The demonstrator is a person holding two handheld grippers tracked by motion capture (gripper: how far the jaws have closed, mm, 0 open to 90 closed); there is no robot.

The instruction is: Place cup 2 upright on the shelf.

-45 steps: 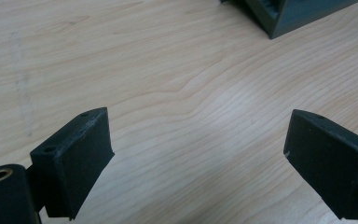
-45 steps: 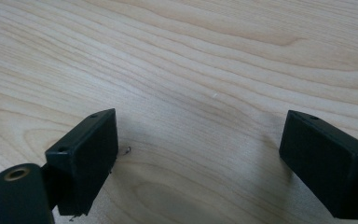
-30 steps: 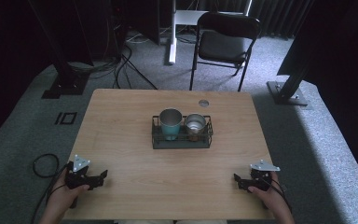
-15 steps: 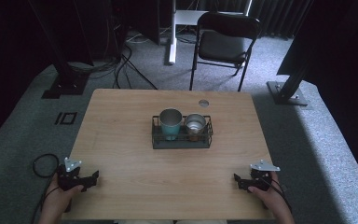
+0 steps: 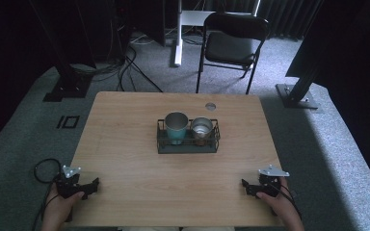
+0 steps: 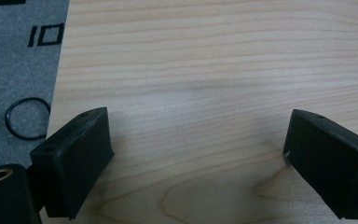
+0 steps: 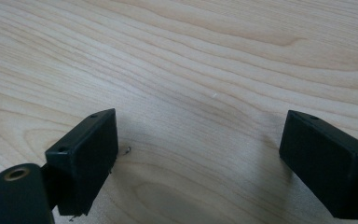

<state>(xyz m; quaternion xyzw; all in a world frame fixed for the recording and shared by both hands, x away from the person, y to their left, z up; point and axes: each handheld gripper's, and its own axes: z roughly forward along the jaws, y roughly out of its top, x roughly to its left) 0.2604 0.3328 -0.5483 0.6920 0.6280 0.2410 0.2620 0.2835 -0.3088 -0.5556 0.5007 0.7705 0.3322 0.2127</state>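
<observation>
Jaws: both pairs stand apart, nothing between them but bare wood in each gripper view.
Left gripper (image 5: 92,184): low at the near left corner of the desk (image 5: 125,144), right by the left edge; grey carpet and a cable loop (image 6: 25,119) show just past that edge.
Right gripper (image 5: 246,185): low at the near right corner, jaws pointing inward across the desk.
Targets: teal cup (image 5: 176,127) and smaller metal cup (image 5: 202,130), upright side by side in the black wire rack (image 5: 188,144) at desk centre, well apart from both grippers.
Risk 1: cups stand almost touching. A jaw going down between them likely knocks the neighbour.
Risk 2: rack wall hides the lower part of each cup. A low side grasp probably snags wire and drags the whole rack.
Risk 3: metal cup looks slick and its rim thin; an off-centre pinch may let it rotate or slip on lift.
Risk 4: left gripper's cable trails off the desk edge and could catch during a long reach.
Other: small round disc (image 5: 210,105) near the far edge, out of the way.
</observation>
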